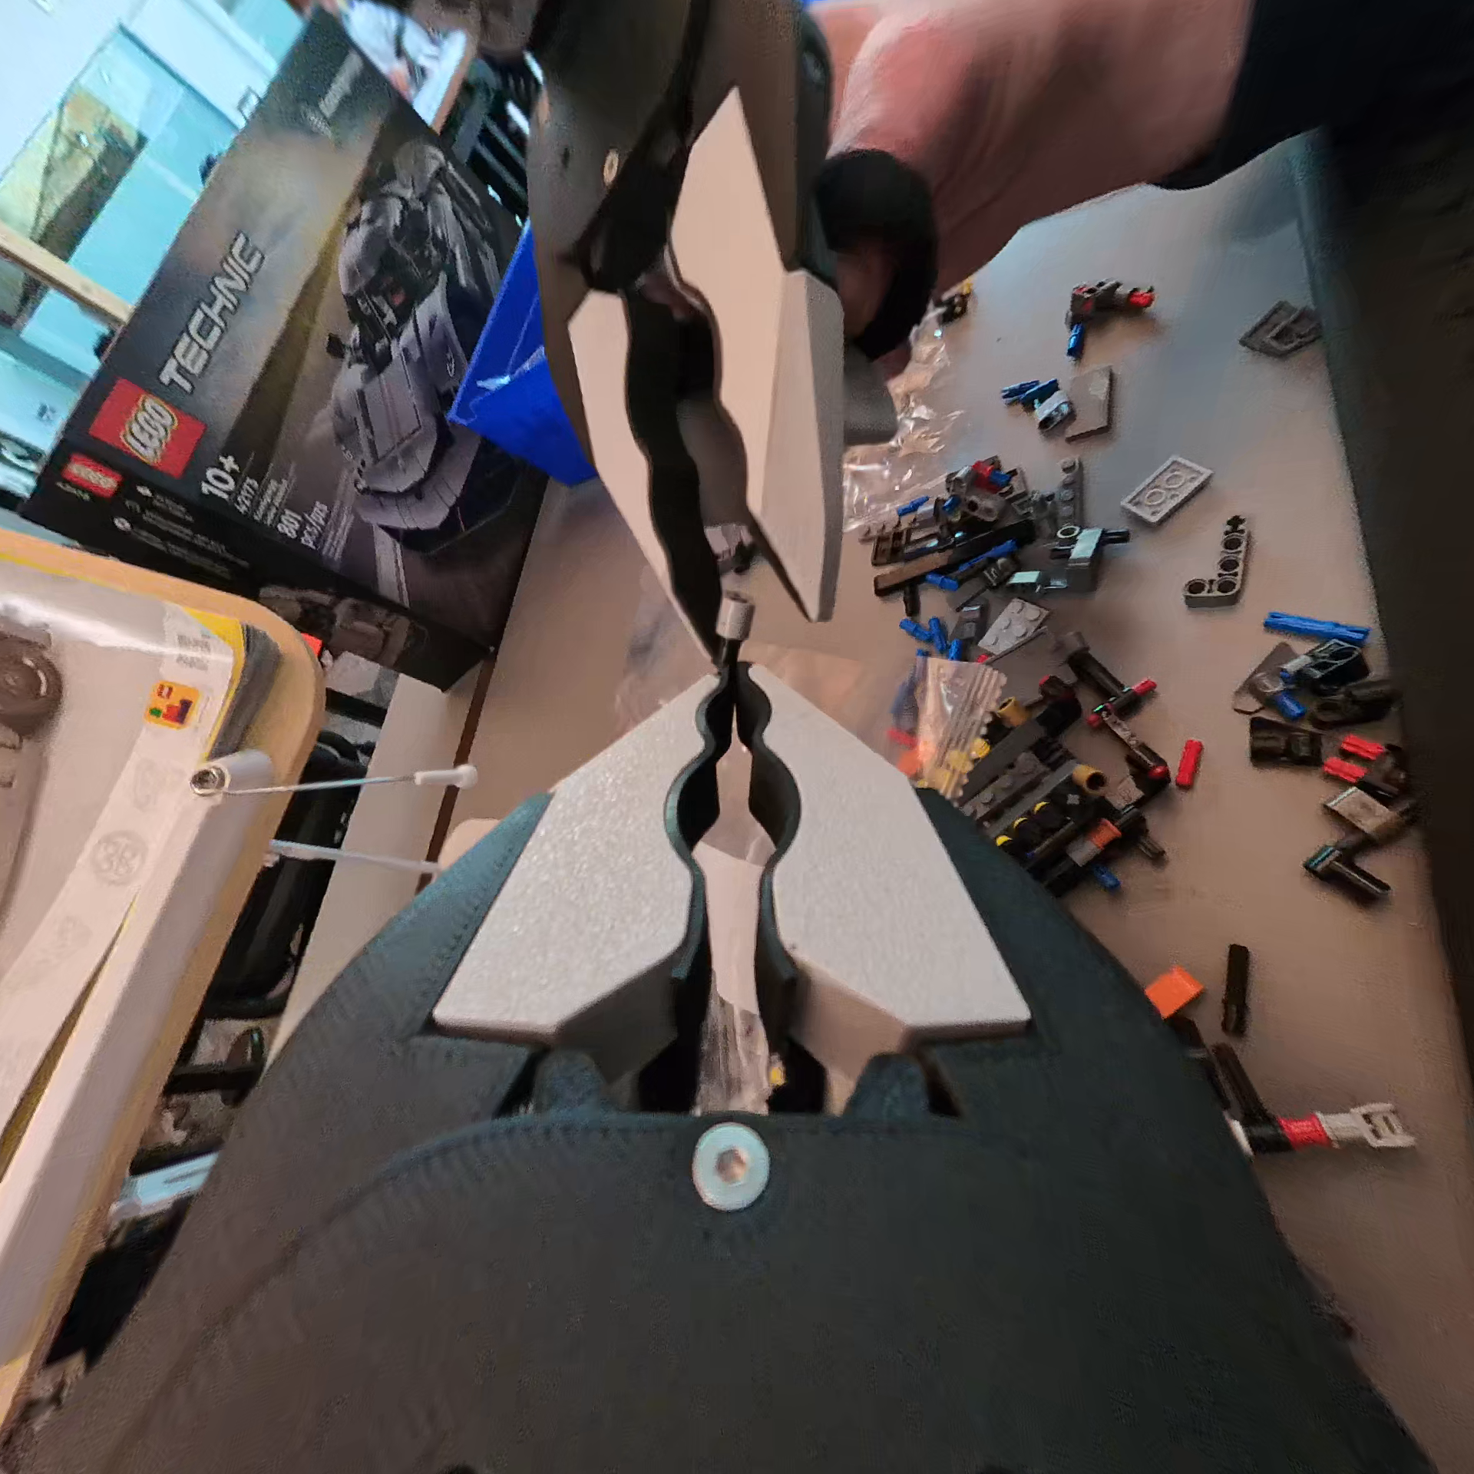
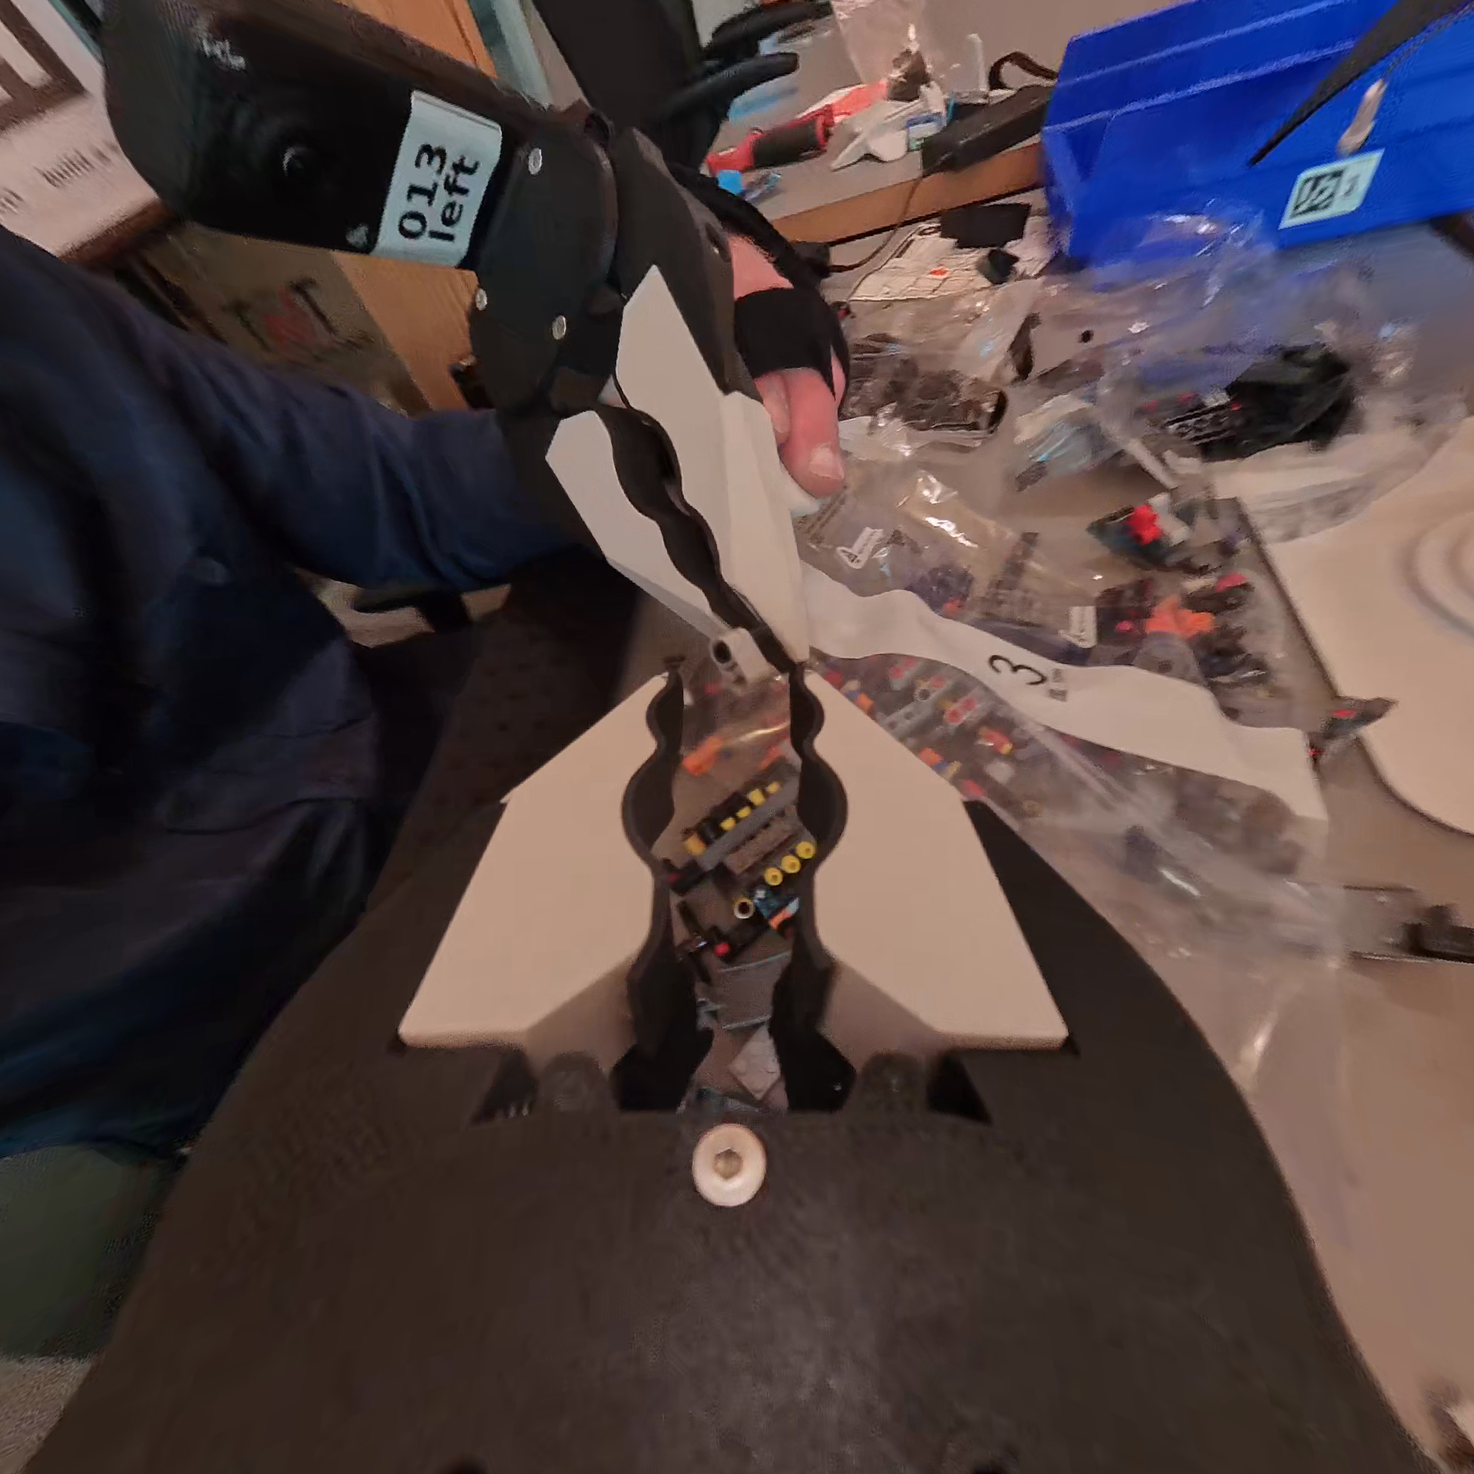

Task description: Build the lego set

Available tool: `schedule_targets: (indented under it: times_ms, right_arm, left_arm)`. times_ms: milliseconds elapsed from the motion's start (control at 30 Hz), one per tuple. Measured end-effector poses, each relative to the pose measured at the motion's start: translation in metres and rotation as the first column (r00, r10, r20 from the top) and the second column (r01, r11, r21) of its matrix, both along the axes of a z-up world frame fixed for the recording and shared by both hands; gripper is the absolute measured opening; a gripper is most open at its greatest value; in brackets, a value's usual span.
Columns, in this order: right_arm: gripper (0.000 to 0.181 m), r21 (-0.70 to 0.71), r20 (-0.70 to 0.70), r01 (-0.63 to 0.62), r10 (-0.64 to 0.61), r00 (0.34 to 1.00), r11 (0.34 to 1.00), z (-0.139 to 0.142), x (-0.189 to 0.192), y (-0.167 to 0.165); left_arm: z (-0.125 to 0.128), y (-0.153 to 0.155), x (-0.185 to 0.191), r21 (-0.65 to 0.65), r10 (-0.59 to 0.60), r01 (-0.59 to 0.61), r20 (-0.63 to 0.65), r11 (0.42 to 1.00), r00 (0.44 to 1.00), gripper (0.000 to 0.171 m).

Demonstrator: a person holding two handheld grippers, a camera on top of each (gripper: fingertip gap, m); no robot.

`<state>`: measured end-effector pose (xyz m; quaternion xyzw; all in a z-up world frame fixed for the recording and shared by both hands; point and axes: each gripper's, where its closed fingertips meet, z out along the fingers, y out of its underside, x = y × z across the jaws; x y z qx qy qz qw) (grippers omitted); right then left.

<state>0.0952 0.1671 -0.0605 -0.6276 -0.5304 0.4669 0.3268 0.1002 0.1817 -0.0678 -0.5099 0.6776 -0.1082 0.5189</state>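
With the left gripper clamped on a black axle bearing a grey bushing, keep both coaxial; right gripper, tips apart, closes around it above loose counter parts.

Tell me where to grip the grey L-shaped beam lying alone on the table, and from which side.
Take the L-shaped beam by its long arm, pinching across the two narrow side faces and coming straight down from above. It lies flat on the table, holes up and clear of the parts pile, so both sides look free for the fingers.
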Motion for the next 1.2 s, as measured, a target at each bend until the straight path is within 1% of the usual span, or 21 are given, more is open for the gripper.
schedule_targets:
  times_ms: [33,67,167,233,300,367,433,467,533,600,667,833,1033,1133,1167,1200]
  right_arm:
    - [0.024,0.048,0.027,0.03,-0.031,0.999,0.998,-0.002,-0.001,0.003]
    - [0.022,0.102,0.055,0.053,-0.059,0.997,0.993,-0.004,-0.001,0.006]
    - [0.009,0.239,0.126,0.091,-0.124,0.984,0.967,-0.012,0.001,0.013]
    - [0.009,0.286,0.138,0.104,-0.148,0.979,0.952,-0.013,0.0,0.015]
    - [0.008,0.27,0.133,0.11,-0.15,0.98,0.957,-0.011,0.001,0.014]
    - [0.007,0.196,0.096,0.111,-0.132,0.987,0.974,-0.006,0.002,0.013]
    - [0.007,0.122,0.055,0.092,-0.099,0.994,0.988,-0.002,0.004,0.01]
    - [0.006,0.088,0.035,0.084,-0.087,0.996,0.993,0.0,0.005,0.009]
    - [0.006,0.045,0.011,0.066,-0.066,0.998,0.997,0.003,0.004,0.007]
    - [0.006,0.042,0.029,0.078,-0.079,0.996,0.996,0.0,0.004,0.008]
    - [0.006,0.036,0.043,0.084,-0.086,0.995,0.996,-0.002,0.004,0.008]
    - [0.006,0.02,0.047,0.107,-0.108,0.993,0.994,-0.005,0.007,0.013]
    - [0.006,0.033,0.07,0.12,-0.122,0.99,0.992,-0.008,0.006,0.014]
    - [0.007,0.08,0.086,0.144,-0.15,0.985,0.986,-0.01,0.006,0.018]
    - [0.008,0.117,0.101,0.16,-0.172,0.98,0.98,-0.011,0.006,0.02]
    - [0.013,0.163,0.119,0.176,-0.196,0.973,0.971,-0.011,0.006,0.022]
  left_arm:
    - [-0.003,0.002,0.0,-0.011,0.015,-0.016,-0.013,1.0,1.0,0.0]
    - [-0.005,0.004,0.0,-0.012,0.026,-0.026,-0.021,1.0,0.999,0.0]
    - [-0.01,0.006,0.0,-0.027,0.038,-0.039,-0.038,0.999,0.999,0.0]
    - [-0.012,0.006,0.0,-0.031,0.036,-0.037,-0.042,0.999,0.998,0.0]
    - [-0.01,0.006,0.001,-0.027,0.032,-0.033,-0.028,0.999,0.999,0.0]
    - [-0.003,0.005,0.003,0.006,0.031,-0.031,0.002,1.0,1.0,0.0]
    - [0.002,0.007,0.004,0.041,0.045,-0.046,0.025,0.998,0.999,0.005]
    - [0.002,0.007,0.005,0.049,0.043,-0.044,0.024,0.998,0.999,0.007]
    - [-0.001,0.006,0.007,0.079,0.029,-0.029,0.005,0.996,1.0,0.007]
    - [-0.004,0.008,0.007,0.116,0.038,-0.036,-0.013,0.993,0.999,0.005]
    - [-0.005,0.008,0.007,0.115,0.034,-0.033,-0.01,0.993,0.999,0.005]
    - [0.003,0.008,0.007,0.14,0.034,-0.037,0.024,0.99,0.999,0.005]
    - [-0.002,0.009,0.009,0.171,0.046,-0.044,-0.011,0.984,0.999,0.002]
    - [-0.004,0.011,0.007,0.167,0.063,-0.058,-0.027,0.984,0.998,0.002]
    - [-0.004,0.012,0.007,0.171,0.07,-0.064,-0.031,0.983,0.997,0.002]
    - [-0.004,0.013,0.006,0.172,0.077,-0.07,-0.035,0.983,0.996,0.001]
